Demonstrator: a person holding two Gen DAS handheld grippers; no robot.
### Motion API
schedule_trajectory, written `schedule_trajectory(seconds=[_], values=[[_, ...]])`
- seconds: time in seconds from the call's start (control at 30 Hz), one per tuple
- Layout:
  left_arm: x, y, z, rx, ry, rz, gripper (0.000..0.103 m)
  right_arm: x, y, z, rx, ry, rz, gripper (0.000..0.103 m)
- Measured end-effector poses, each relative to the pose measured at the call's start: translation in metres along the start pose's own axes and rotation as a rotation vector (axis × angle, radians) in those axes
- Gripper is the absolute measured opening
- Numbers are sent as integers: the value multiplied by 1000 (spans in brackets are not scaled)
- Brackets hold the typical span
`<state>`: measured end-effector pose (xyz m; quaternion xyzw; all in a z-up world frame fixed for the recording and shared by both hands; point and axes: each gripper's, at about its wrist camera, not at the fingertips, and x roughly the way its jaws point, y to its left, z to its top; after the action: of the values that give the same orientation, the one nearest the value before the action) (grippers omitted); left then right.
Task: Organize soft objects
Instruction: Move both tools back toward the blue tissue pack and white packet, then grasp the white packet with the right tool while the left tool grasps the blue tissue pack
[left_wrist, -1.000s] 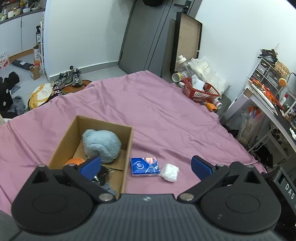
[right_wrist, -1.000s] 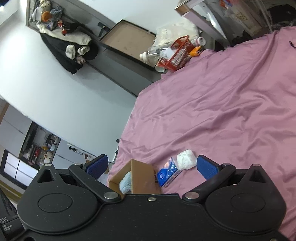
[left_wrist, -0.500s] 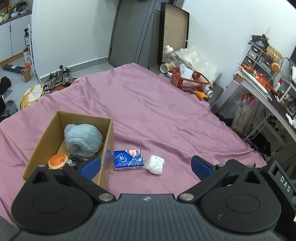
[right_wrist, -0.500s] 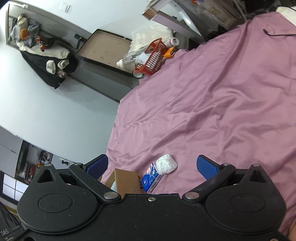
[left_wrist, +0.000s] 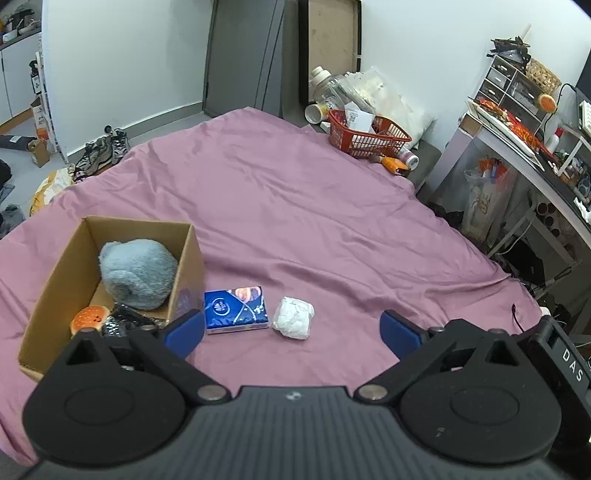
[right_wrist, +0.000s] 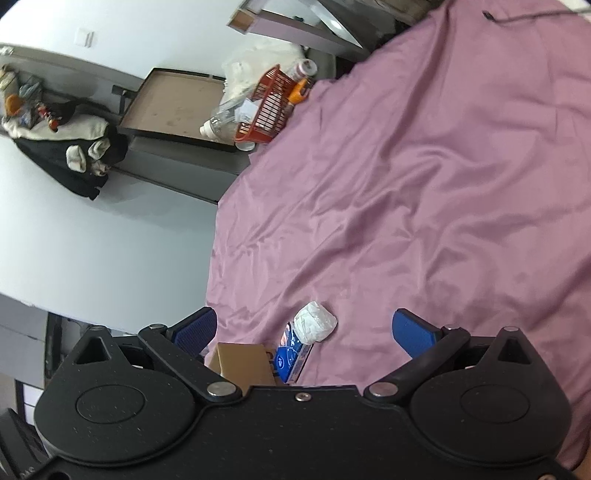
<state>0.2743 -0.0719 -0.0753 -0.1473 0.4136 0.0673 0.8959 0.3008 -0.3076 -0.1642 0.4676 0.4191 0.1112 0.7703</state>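
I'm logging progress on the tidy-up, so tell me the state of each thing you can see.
Cardboard box: open, upright.
Grey plush: inside the box.
Burger toy: inside the box.
Tissue pack: on the bedspread, outside.
White wad: on the bedspread, outside.
Left hand-held gripper: open, empty.
Right hand-held gripper: open, empty.
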Motion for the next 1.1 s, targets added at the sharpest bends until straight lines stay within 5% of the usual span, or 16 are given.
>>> schedule_trajectory(seconds=[0.13,0.57,1.1], values=[[11,0,0,2,-1,-1,96,11,-2,-1,16,23,11,92],[61,12,6,-44,75,22,61,61,2,-5,-14,101,2,75],[123,18,15,-62,177,119,42,117,-23,-8,99,178,-8,65]])
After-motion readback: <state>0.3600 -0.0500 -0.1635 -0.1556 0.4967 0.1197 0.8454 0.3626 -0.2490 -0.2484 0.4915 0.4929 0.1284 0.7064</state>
